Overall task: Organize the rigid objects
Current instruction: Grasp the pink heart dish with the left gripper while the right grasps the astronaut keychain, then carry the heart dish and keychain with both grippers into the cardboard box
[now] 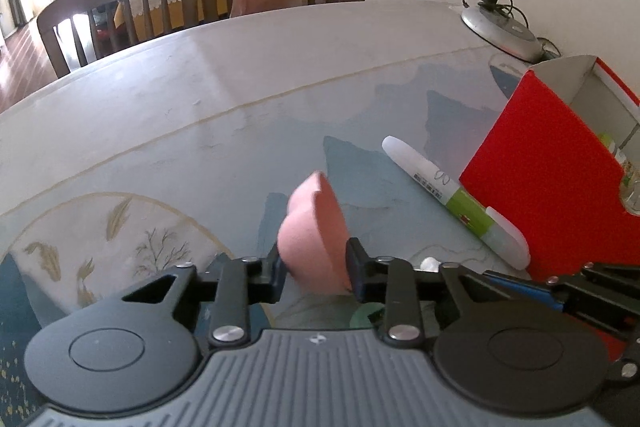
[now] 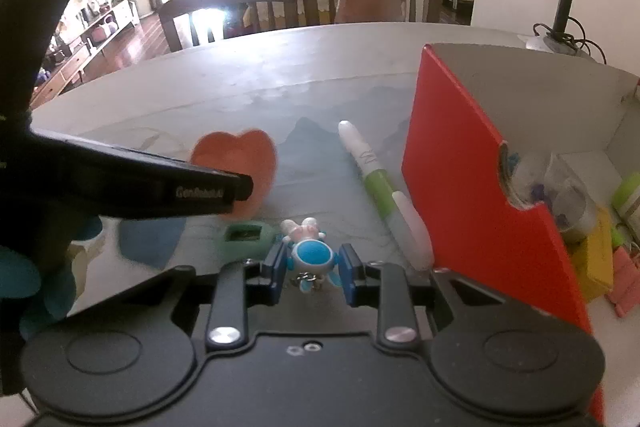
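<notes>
A pink heart-shaped piece (image 1: 314, 235) stands on edge between my left gripper's (image 1: 316, 267) black pads, which press on both its sides. In the right wrist view the same heart (image 2: 240, 155) shows behind the left gripper's finger (image 2: 200, 187). My right gripper (image 2: 311, 267) is shut on a small blue-and-white figure keychain (image 2: 310, 254) down at the table, blue pads against its flanks. A white-and-green marker (image 1: 452, 199) (image 2: 376, 187) lies beside the red box (image 1: 540, 187) (image 2: 460, 167).
A small green piece (image 2: 244, 237) lies just left of the keychain. The open red box holds a clear jar (image 2: 560, 195), a yellow item and pink clips. A desk lamp (image 1: 500, 23) stands at the back right. Wooden chairs (image 1: 120, 11) line the table's far edge.
</notes>
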The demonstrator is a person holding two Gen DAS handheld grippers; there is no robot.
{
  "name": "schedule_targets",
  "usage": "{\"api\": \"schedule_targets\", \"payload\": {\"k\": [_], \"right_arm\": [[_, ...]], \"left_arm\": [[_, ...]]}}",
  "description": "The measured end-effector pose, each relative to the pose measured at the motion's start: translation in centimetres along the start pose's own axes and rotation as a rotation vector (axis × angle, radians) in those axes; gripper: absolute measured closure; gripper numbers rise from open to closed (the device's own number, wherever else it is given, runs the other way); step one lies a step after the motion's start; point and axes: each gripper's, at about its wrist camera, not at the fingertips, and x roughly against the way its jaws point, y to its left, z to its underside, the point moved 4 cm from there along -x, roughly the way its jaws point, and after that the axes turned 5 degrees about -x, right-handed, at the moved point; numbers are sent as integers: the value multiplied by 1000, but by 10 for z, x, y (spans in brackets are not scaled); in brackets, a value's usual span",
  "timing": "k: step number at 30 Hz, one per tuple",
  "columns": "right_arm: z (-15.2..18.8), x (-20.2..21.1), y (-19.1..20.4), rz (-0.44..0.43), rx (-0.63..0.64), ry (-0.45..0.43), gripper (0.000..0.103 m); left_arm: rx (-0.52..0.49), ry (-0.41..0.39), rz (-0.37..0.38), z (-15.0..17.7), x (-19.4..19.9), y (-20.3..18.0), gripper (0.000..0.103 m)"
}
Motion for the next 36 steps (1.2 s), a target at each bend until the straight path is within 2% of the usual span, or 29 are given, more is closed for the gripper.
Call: {"api": "schedule_targets", "payload": {"k": [7,13,23,36], "right_arm": [[7,29,-3,-26,-24,-5,77],[7,63,-11,-52,-53,-33,77],[-3,120,-28,-99,-80,-78,77],[-21,167,-64,-101,-44,-143,76]], "left_arm": [[44,-14,21,5,18,4,88],[73,-26,29,12,35,4,88],[146,-38,72,18,93,4,88],[136,-75,146,8,163,-40,88]]}}
